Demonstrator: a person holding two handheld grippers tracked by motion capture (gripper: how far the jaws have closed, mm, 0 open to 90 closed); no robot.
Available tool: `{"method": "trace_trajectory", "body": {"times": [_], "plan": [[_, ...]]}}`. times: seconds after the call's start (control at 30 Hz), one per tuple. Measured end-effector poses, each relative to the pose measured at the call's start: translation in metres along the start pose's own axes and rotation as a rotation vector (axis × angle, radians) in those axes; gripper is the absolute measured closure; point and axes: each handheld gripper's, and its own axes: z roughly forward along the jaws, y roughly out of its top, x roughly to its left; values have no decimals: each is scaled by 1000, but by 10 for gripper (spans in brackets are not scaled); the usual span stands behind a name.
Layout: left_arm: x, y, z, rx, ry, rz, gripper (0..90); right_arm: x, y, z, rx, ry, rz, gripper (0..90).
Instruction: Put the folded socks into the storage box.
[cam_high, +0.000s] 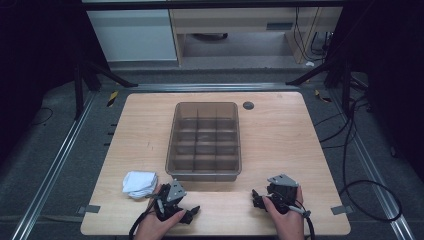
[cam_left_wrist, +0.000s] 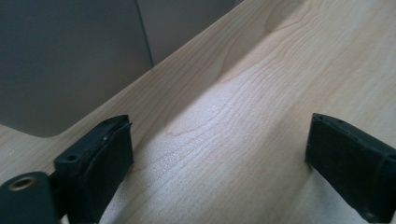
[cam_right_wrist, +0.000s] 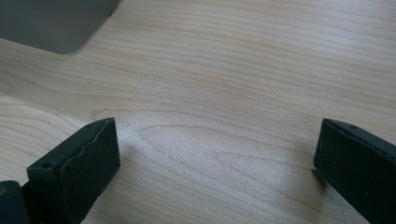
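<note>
- Left tool, high view: held in the person's left hand at the near left of the tabletop, its black jaws pointing right along the near edge.
- Left tool, left gripper view: both jaws stand wide apart with bare wood grain between them; nothing is held.
- Right tool, high view: held in the person's right hand at the near right of the tabletop, its jaws pointing left toward the other tool; a grey three-cornered plate sits on top.
- Right tool, right gripper view: jaws spread wide over bare tabletop, with nothing between them.
- White cloth: a crumpled bundle on the near left of the tabletop, just beside the left tool on its far left side and near the bin's near left corner.
- Divided bin: a translucent grey box at the centre of the tabletop, partitioned into 3 columns of small compartments; it lies between and beyond the 2 tools. A grey corner of it shows at the upper left in both gripper views.
- Round grey cap: set in the tabletop just right of the bin's far right corner.
</note>
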Motion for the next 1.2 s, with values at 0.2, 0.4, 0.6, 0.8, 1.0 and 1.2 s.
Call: {"method": "trace_trajectory", "body": {"times": [0.2,0.4,0.6,0.8,1.0,1.2], "plan": [[-3,16,-28,-21,21,89,72,0,0,0,0,1,-2,6],[11,23,-49,-22,16,98,72,0,0,0,1,0,-1,6],[41,23,-67,40,70,136,72,0,0,0,0,1,-2,7],[75,18,-86,111,100,152,76,0,0,0,1,0,-1,6],[105,16,-102,173,98,185,78,0,0,0,0,-1,-3,7],[123,19,-107,201,83,203,73,0,0,0,0,0,-2,6]]}}
